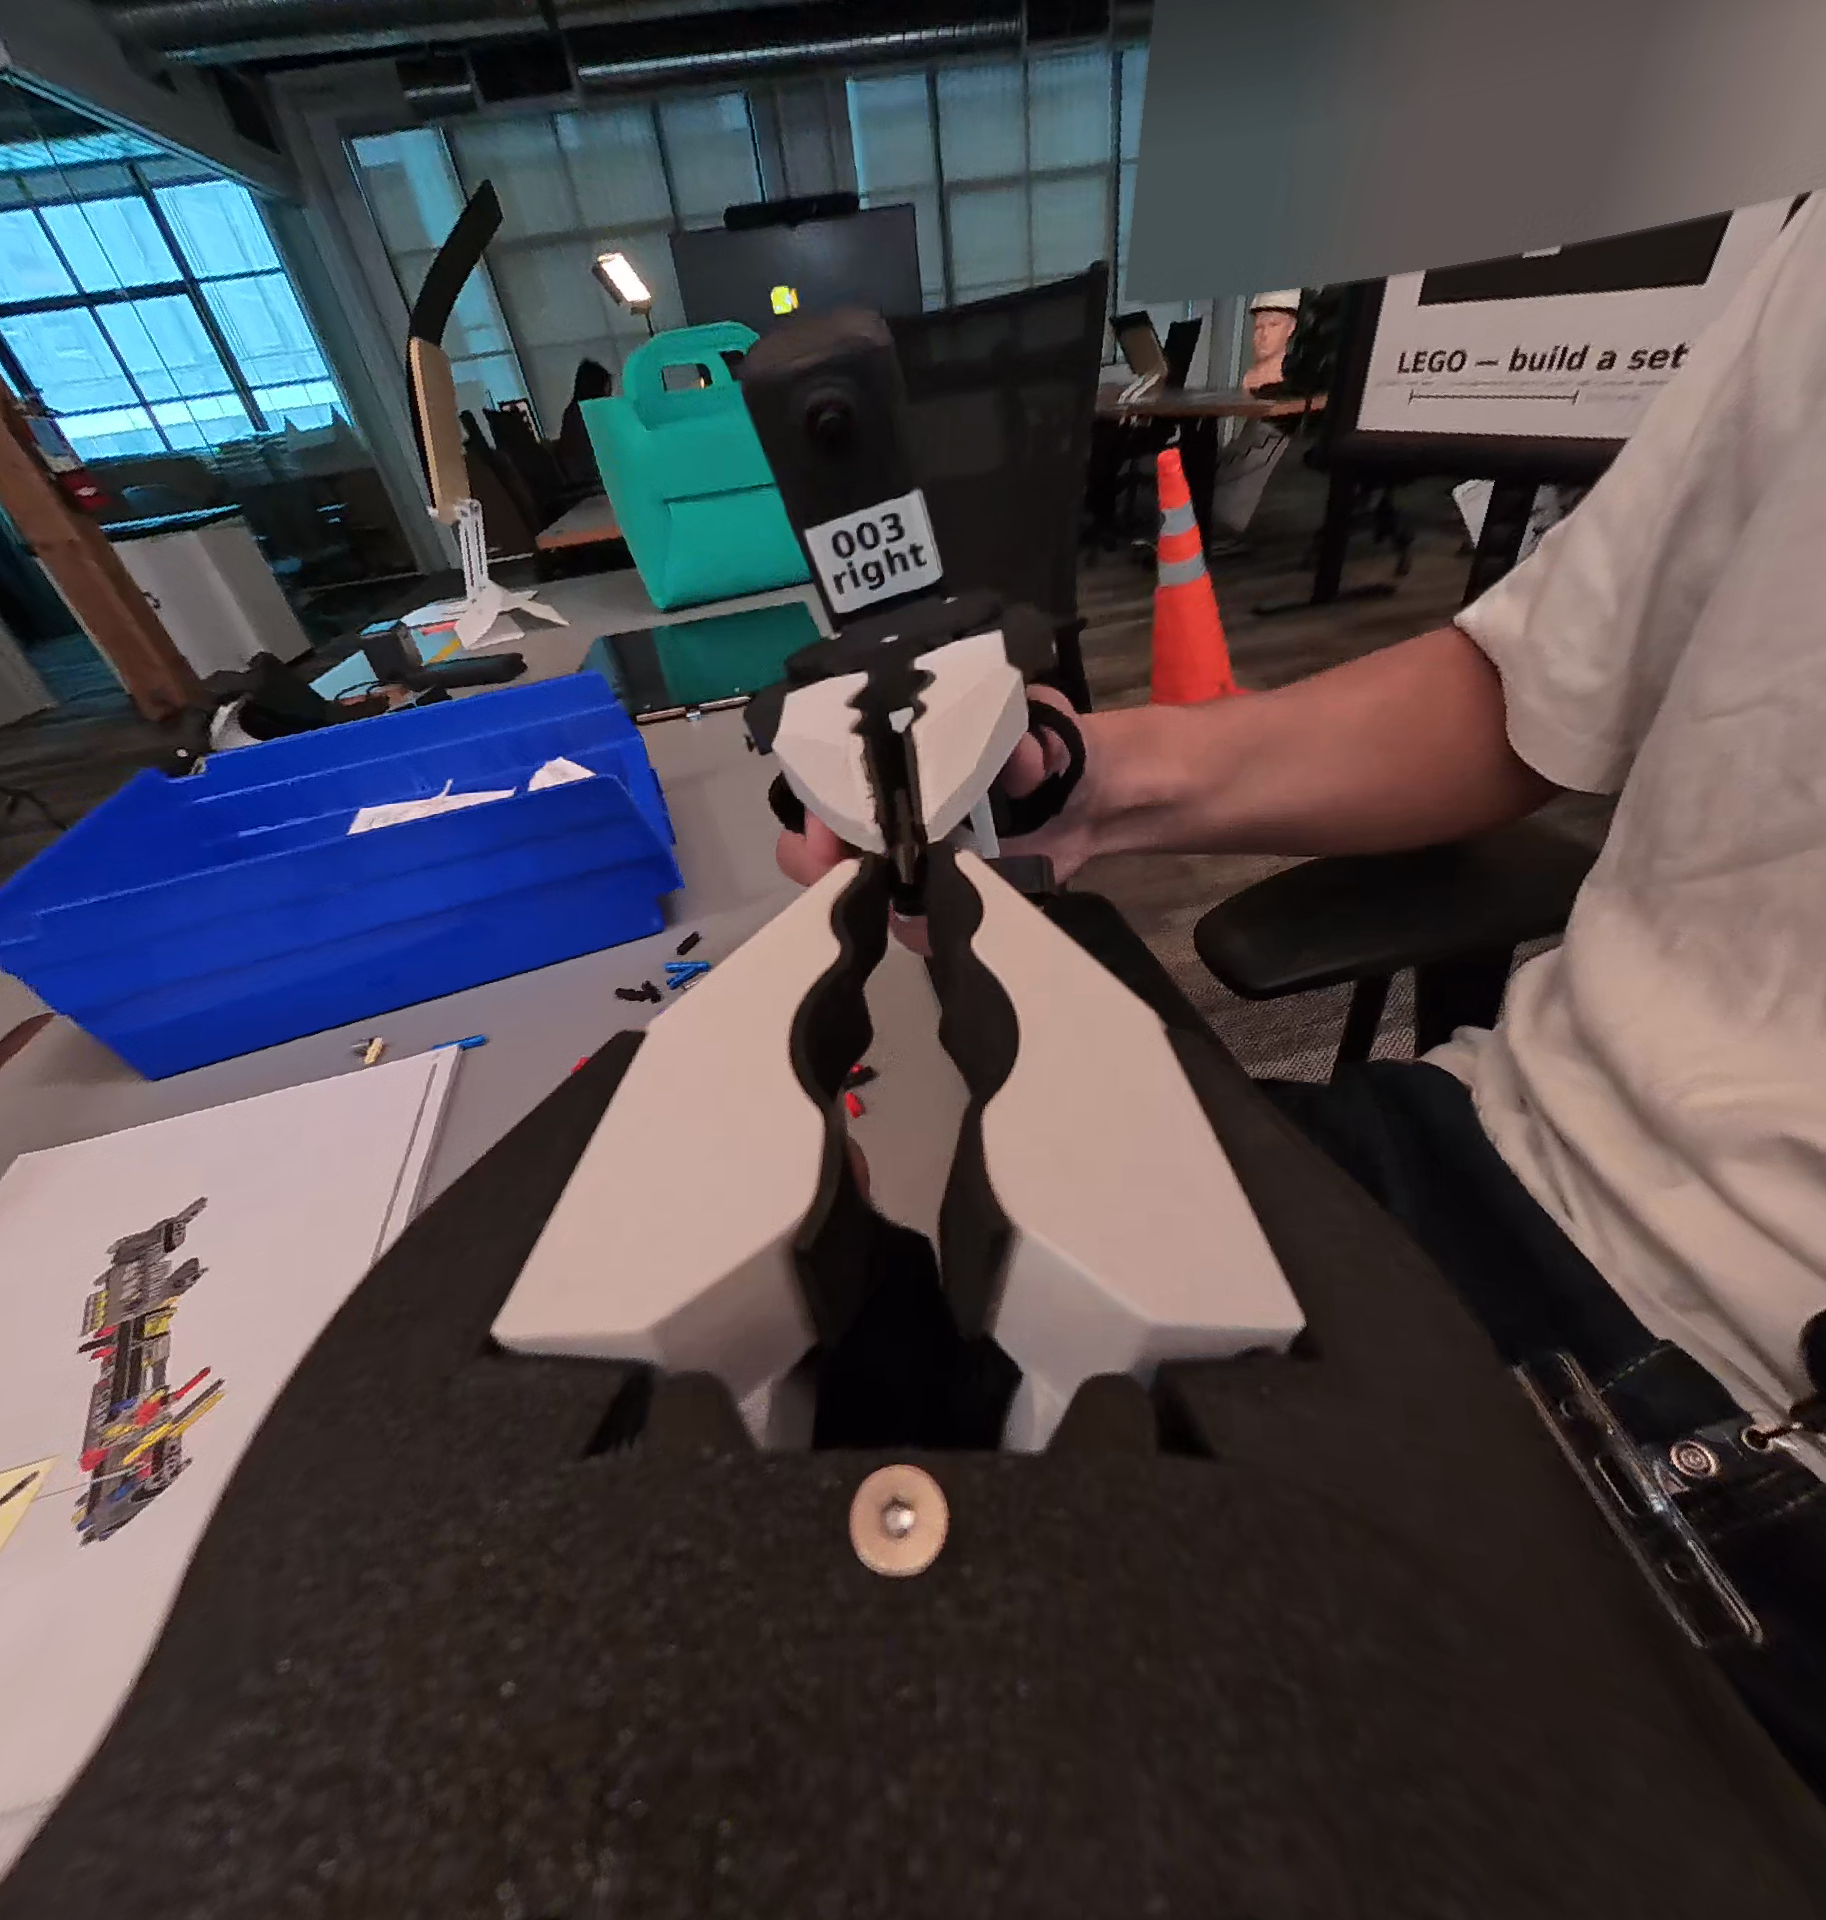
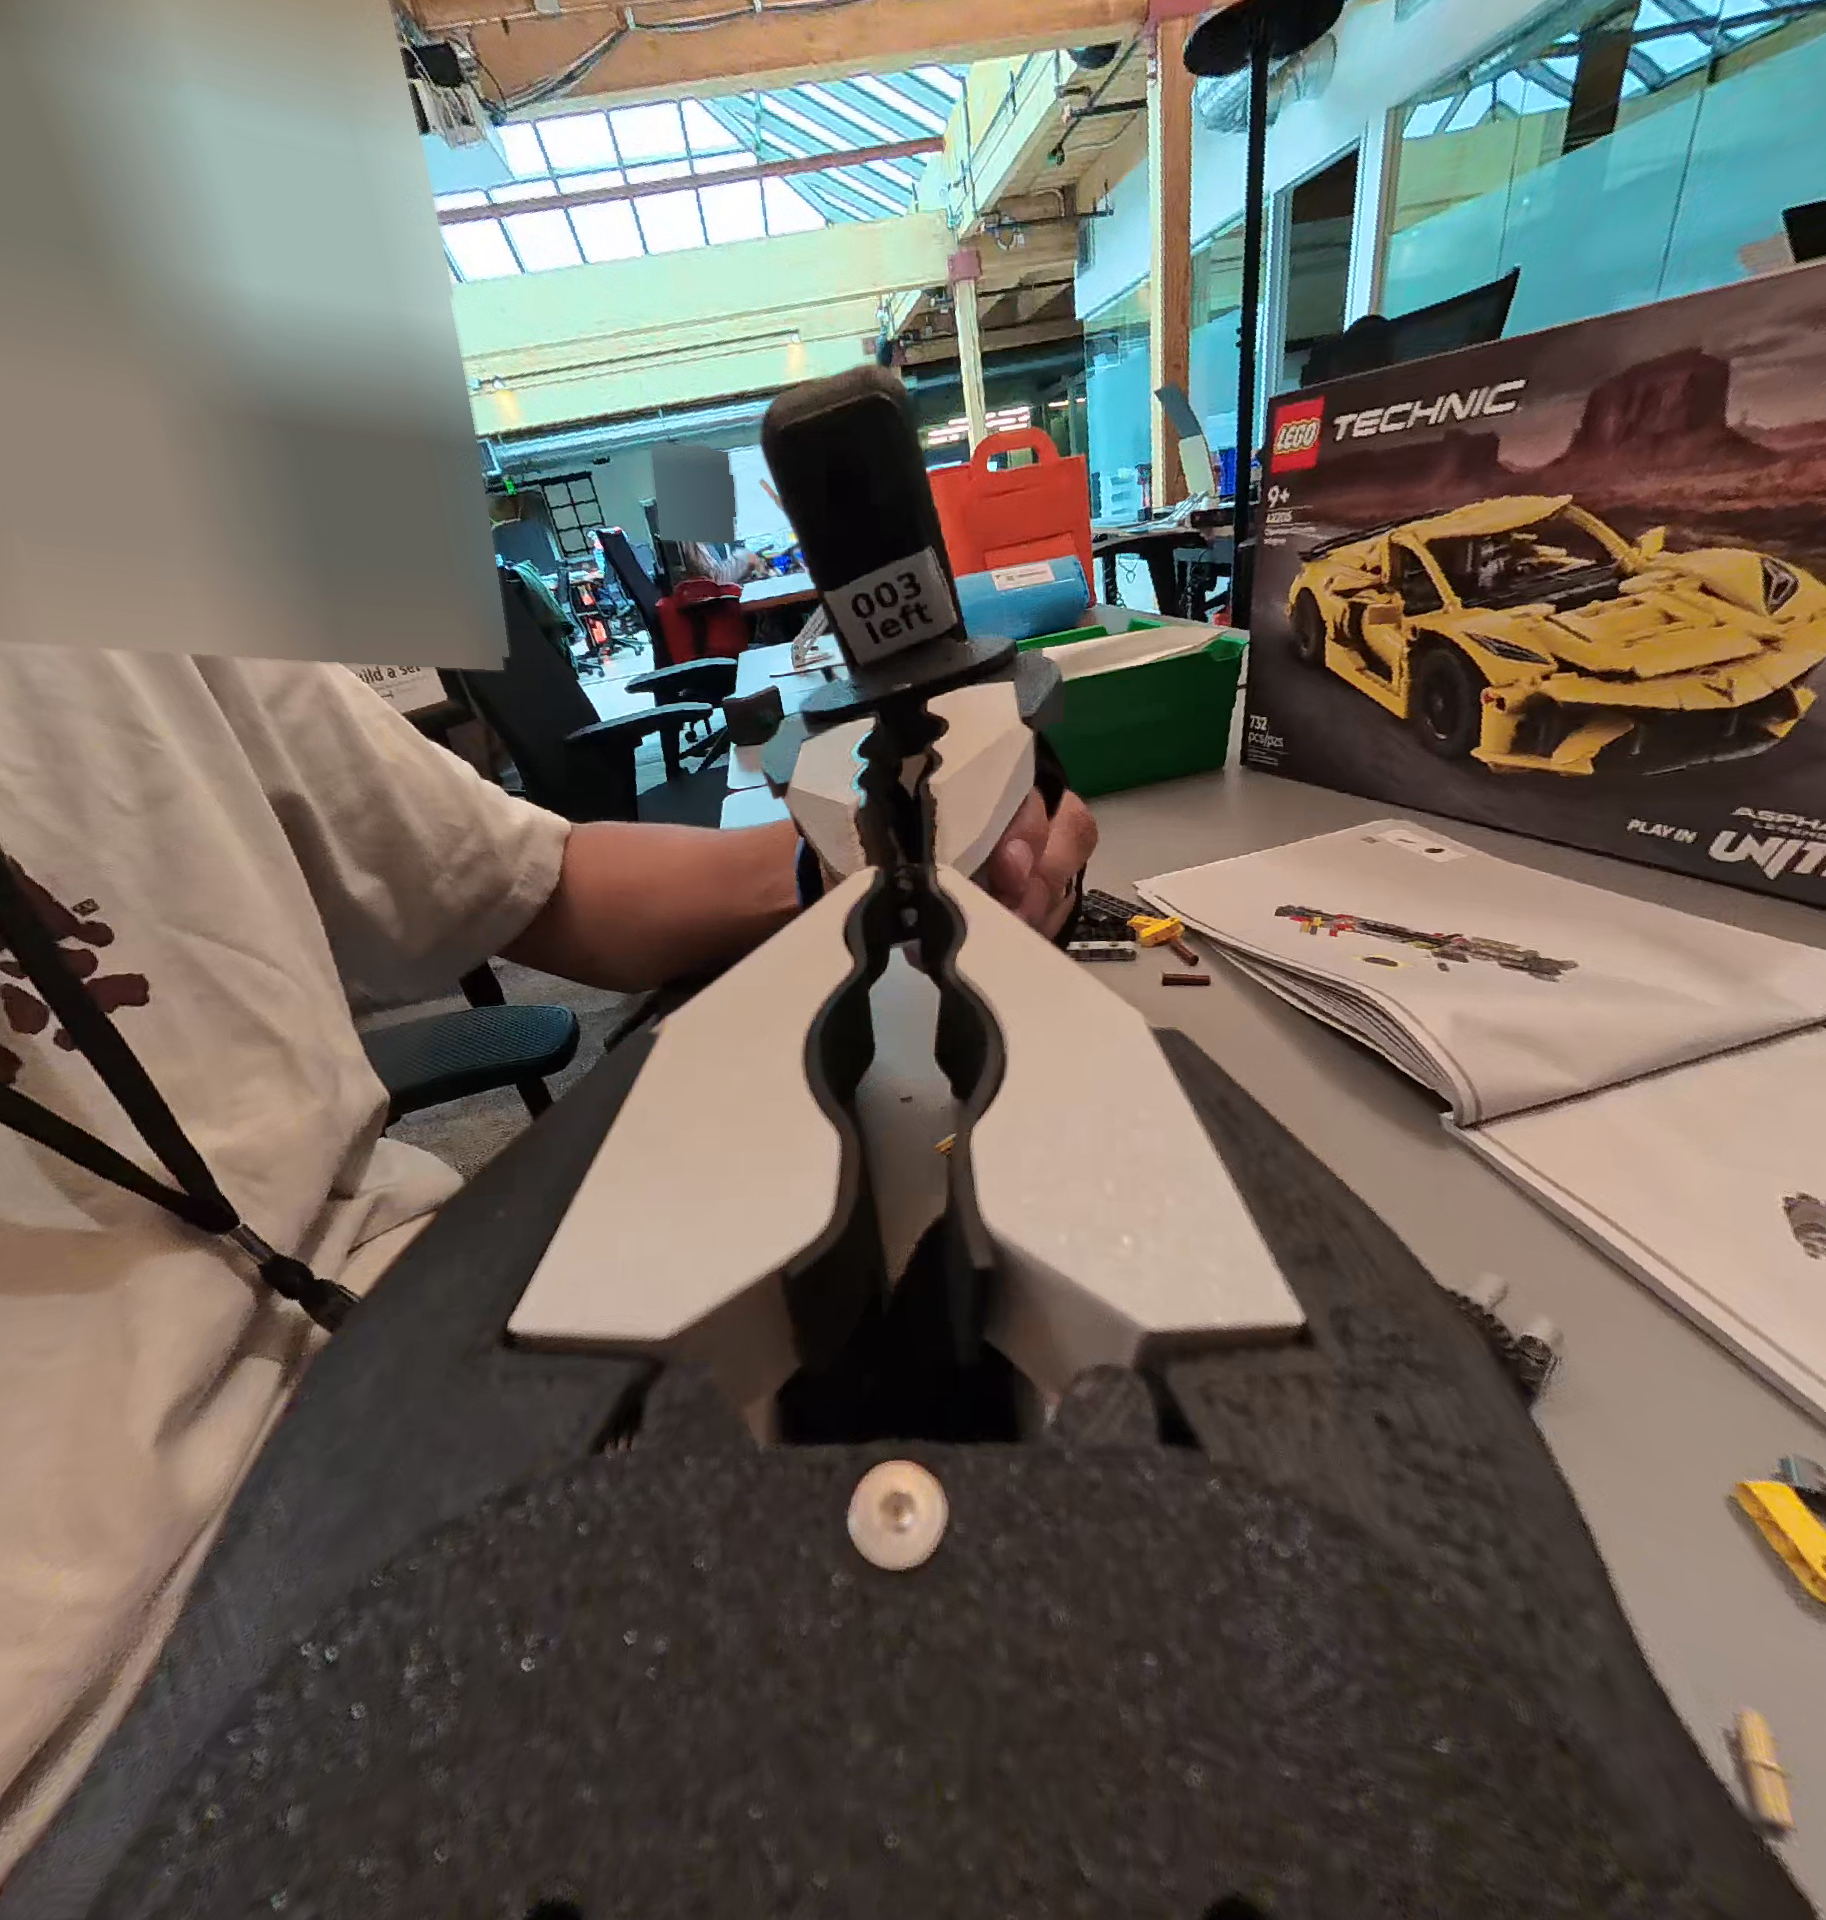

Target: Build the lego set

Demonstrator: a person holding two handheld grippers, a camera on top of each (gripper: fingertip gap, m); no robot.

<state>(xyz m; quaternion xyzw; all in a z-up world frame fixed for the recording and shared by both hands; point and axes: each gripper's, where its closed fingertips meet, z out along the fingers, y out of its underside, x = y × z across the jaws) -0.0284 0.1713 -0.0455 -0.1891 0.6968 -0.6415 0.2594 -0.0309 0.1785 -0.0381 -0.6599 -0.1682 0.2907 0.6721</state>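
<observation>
Left wrist view: the black-and-white left gripper (image 1: 904, 906) points away from the table's near edge, straight at the matching right gripper (image 1: 901, 860), which a hand (image 1: 1044, 821) holds nose to nose with it. Both pairs of wavy black pads narrow to their tips, and a small black lego piece (image 1: 904, 891) sits clamped where the tips meet, raised well above the grey table (image 1: 535, 1013). I cannot make out its exact shape. Blue plastic bins (image 1: 317, 883) stand toward the far edge, a white instruction booklet (image 1: 161, 1299) lies at the near left, and loose small pins (image 1: 670, 982) are scattered between them.

Right wrist view: from the right gripper's side the left one shows its pads pressed together on the same dark piece (again tiny here). A yellow flat beam (image 2: 1797, 1548) lies near the table's right edge, and the printed set box (image 2: 1563, 623) stands at the back.

The piece's long axis seems to run along the line joining the two grippers, so any joining push would probably go straight along that shared line, with neither hand nearer.
</observation>
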